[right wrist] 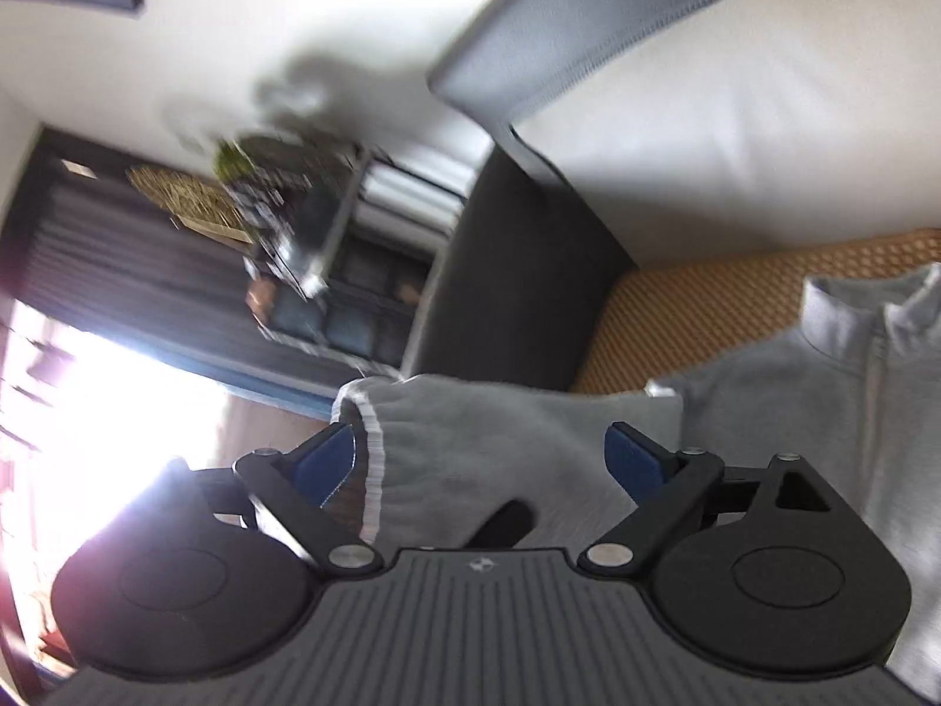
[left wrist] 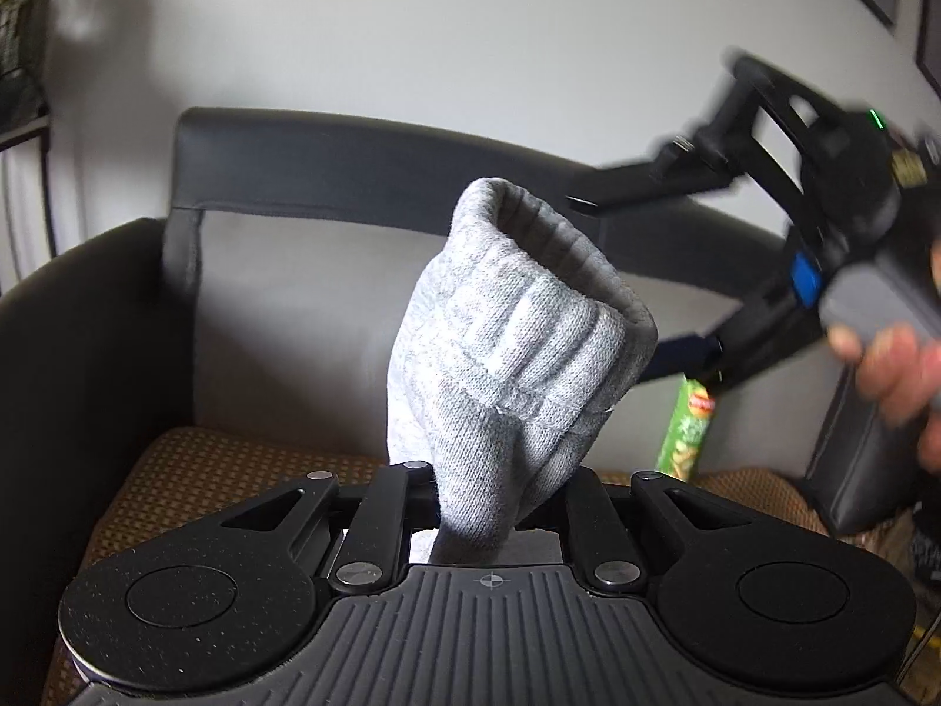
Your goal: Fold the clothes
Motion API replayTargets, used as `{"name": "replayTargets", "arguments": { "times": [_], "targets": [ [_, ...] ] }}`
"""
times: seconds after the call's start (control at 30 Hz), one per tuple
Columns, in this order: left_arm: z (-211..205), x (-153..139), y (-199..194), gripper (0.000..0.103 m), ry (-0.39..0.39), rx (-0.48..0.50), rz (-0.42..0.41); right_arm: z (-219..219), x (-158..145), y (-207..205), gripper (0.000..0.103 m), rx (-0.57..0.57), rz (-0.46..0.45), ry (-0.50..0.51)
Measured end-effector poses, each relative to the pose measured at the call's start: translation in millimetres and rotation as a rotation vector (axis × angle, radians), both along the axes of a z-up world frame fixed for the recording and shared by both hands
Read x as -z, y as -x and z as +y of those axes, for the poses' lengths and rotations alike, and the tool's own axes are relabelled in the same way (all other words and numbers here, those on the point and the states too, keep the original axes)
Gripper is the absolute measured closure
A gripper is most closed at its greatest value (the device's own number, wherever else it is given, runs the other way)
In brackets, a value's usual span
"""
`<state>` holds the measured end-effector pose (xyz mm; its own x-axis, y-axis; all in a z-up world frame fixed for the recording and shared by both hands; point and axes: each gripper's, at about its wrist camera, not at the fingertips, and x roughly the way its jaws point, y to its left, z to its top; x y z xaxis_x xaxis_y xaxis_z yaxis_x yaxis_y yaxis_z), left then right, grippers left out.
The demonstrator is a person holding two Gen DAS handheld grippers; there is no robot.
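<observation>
While my left tongs (left wrist: pixel 494 506) are clamped on the grey sleeve (left wrist: pixel 511 347) of the sweater, the cuff stands up in front of them, and the ribbed opening points up and a little to the right. On the far left of this view is the dark armrest of the sofa (left wrist: pixel 88 353), then the woven seat mat (left wrist: pixel 194 470) under my tongs, then the sleeve in the middle. Further right, behind the sleeve, a green snack can (left wrist: pixel 685 435) stands on the seat. At the right edge my right hand (left wrist: pixel 900 376) holds the right tongs (right wrist: pixel 482 465), which are blurred; they are apart, and in their own view the blue pads (right wrist: pixel 635 462) stand wide on both sides of the sleeve without pressing on it. So the sleeve is held by the left side only. The body of the sweater (right wrist: pixel 823 388) lies on the seat mat, to the right of the cuff in the right view, with the collar toward the sofa back. I judge that the long axis of the sleeve runs from my left tongs toward the body, so the left hand is the nearer one to carry the cuff across and lay it over the body.
</observation>
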<state>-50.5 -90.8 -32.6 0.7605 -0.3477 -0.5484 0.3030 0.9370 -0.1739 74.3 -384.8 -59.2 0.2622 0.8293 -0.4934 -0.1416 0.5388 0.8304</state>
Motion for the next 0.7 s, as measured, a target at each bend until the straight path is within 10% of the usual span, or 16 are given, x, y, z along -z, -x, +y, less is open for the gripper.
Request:
{"name": "replayTargets", "arguments": {
  "times": [0.3,0.33,0.37,0.43,0.57,0.7],
  "targets": [
    [-42,32,4,0.076,0.003,0.108,0.067,26,6,-1,0.009,-0.143,0.205,0.318],
    [-42,35,5,0.076,0.01,0.104,0.072,30,10,2,0.019,-0.177,0.218,0.348],
    [-42,36,6,0.074,0.015,0.097,0.078,32,14,5,0.056,-0.211,0.236,0.366],
    [-34,36,10,0.067,0.024,0.083,0.079,30,22,5,0.083,-0.214,0.277,0.366],
    [-3,35,40,0.035,0.019,0.002,0.073,17,13,0,0.085,-0.194,0.23,0.331],
    [36,70,75,0.033,-0.038,-0.143,0.219,-3,0,1,0.086,-0.143,0.17,0.348]
  ]
}}
